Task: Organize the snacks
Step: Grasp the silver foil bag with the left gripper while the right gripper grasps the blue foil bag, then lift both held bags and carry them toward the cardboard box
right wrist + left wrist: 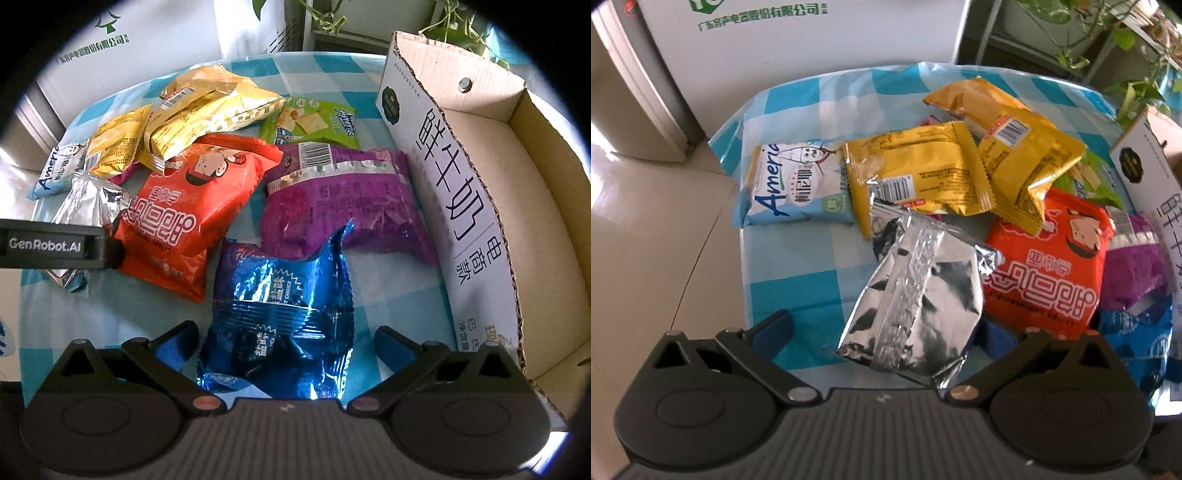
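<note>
Both grippers w/ jaws spread: left [882, 328] round silver packet [916, 295], right [288, 332] round blue packet [280, 314].

Two handheld grippers, near-identical in build. Left gripper [886, 328]: matte black plastic body with a ribbed grey top panel, two round domed hubs, angled black linkage arms pinned with silver and brass-toned rivets, blue fingers [775, 332]. Right gripper [288, 339]: same black housing, triangular cut-outs, copper-coloured rivets, blue fingers [395, 347]. White "GenRobot.AI" lettering on the left unit's black side.
</note>
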Demonstrator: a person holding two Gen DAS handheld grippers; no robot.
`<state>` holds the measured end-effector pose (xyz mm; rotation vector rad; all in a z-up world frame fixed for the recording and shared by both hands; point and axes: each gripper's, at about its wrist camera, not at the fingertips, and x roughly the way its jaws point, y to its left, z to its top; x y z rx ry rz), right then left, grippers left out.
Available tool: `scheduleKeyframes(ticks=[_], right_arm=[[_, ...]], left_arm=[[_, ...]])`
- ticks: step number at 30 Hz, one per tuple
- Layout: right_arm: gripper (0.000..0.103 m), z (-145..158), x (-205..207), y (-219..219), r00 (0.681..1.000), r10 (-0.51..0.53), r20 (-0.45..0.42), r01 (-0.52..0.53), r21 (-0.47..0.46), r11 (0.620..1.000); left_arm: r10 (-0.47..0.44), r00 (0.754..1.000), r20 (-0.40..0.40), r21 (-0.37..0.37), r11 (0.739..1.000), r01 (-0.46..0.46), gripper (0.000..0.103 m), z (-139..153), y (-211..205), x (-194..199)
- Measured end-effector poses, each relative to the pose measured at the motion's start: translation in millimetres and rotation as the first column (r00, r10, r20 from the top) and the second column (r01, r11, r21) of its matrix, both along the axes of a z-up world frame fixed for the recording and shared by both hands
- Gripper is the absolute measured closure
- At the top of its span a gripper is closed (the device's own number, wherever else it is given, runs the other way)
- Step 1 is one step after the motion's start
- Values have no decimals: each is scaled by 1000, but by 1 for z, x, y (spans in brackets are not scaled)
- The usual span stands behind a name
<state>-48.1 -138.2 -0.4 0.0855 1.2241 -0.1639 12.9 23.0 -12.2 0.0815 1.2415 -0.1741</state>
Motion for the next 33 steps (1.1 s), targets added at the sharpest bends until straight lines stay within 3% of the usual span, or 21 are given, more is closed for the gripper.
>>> scheduleKeyframes(ticks=[15, 18, 22, 24, 28, 30, 33], right_arm=[[0, 4, 2, -3, 1000, 12, -20, -12, 19, 1000], [3, 9, -1, -2, 1000, 29, -9, -28, 21, 999], [20, 15, -7, 2, 996, 85, 20, -86, 27, 996], [21, 17, -9, 1, 995, 97, 26, -98, 31, 995], [25, 24, -14, -4, 993, 108, 55, -112, 67, 991], [37, 28, -17, -7, 991, 111, 73, -117, 87, 989], [38, 32, -20, -10, 991, 106, 84, -116, 125, 985]], left_arm=[[-96, 995, 32, 47, 994, 94, 1, 2, -10, -7], [-122, 991, 45, 29, 992, 121, 11, 5, -11, -10], [-141, 988, 65, 5, 990, 141, 30, 10, -12, -14], [-130, 989, 75, 2, 992, 130, 40, 12, -11, -16], [-86, 992, 94, -18, 996, 88, 42, 15, -4, -20], [-57, 993, 108, -21, 998, 59, 43, 17, 1, -25], [-14, 992, 127, -37, 999, 19, 43, 21, 10, -31]])
